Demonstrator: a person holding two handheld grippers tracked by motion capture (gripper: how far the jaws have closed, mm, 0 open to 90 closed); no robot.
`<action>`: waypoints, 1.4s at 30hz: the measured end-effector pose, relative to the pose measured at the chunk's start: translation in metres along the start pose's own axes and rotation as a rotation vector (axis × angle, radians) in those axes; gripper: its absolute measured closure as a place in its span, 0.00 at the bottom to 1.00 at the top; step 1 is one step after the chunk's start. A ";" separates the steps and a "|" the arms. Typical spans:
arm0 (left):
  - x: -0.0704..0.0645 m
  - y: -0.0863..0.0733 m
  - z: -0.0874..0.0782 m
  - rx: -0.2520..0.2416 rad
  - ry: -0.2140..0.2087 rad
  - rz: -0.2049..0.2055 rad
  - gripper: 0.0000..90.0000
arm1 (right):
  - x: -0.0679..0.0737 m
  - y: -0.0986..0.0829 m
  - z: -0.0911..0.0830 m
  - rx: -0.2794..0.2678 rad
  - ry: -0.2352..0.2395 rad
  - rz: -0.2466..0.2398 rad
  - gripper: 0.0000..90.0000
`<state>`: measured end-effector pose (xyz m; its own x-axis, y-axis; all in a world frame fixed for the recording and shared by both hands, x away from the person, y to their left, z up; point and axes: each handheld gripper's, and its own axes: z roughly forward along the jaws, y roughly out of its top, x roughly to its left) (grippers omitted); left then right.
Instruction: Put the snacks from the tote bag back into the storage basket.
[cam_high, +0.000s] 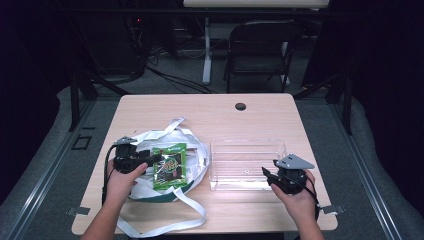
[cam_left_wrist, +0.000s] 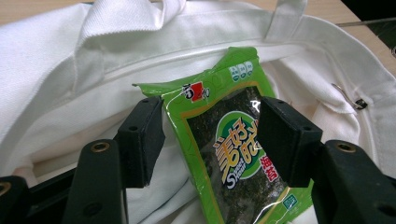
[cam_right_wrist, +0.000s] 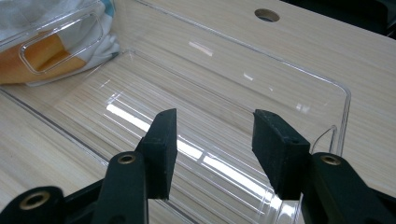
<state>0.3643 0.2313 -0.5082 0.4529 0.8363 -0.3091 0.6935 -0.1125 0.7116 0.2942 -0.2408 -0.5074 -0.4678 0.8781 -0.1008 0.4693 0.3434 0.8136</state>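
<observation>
High view: one wooden worktop (cam_high: 210, 112), one white tote bag (cam_high: 197, 150) lower left of centre, one green snack packet (cam_high: 169, 166) lying on it, one clear plastic bin (cam_high: 245, 165) just right of the bag. Left gripper (cam_high: 152, 161) at the packet's left edge, right gripper (cam_high: 267, 175) at the bin's lower right corner. One folding chair (cam_high: 260, 47) top centre, beyond the worktop.

Left gripper view: left gripper (cam_left_wrist: 211, 140) with jaws spread wide, one on each side of the snack packet (cam_left_wrist: 233, 158); left jaw clear of it, right jaw overlapping its edge, not clamped. Packet sits centre frame on the white tote bag (cam_left_wrist: 93, 70).

Right gripper view: right gripper (cam_right_wrist: 215, 144) jaws wide apart, holding nothing, hovering over the clear plastic bin (cam_right_wrist: 299, 88). Bag fabric, white and orange, upper left through the bin wall. One round hole (cam_right_wrist: 267, 15) in the worktop (cam_right_wrist: 364, 60), top.
</observation>
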 end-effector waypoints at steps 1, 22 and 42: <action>0.000 0.001 0.001 0.010 -0.005 -0.003 0.45 | 0.000 0.000 0.000 0.001 0.002 -0.002 0.56; 0.004 0.014 0.017 0.101 -0.013 -0.083 0.40 | 0.002 -0.001 0.001 0.006 0.009 -0.008 0.56; 0.009 0.011 0.038 0.178 -0.032 -0.114 0.40 | 0.003 0.000 0.001 0.004 0.010 -0.012 0.55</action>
<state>0.3975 0.2168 -0.5268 0.3819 0.8317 -0.4030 0.8277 -0.1138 0.5495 0.2936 -0.2377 -0.5089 -0.4807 0.8706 -0.1047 0.4668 0.3551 0.8099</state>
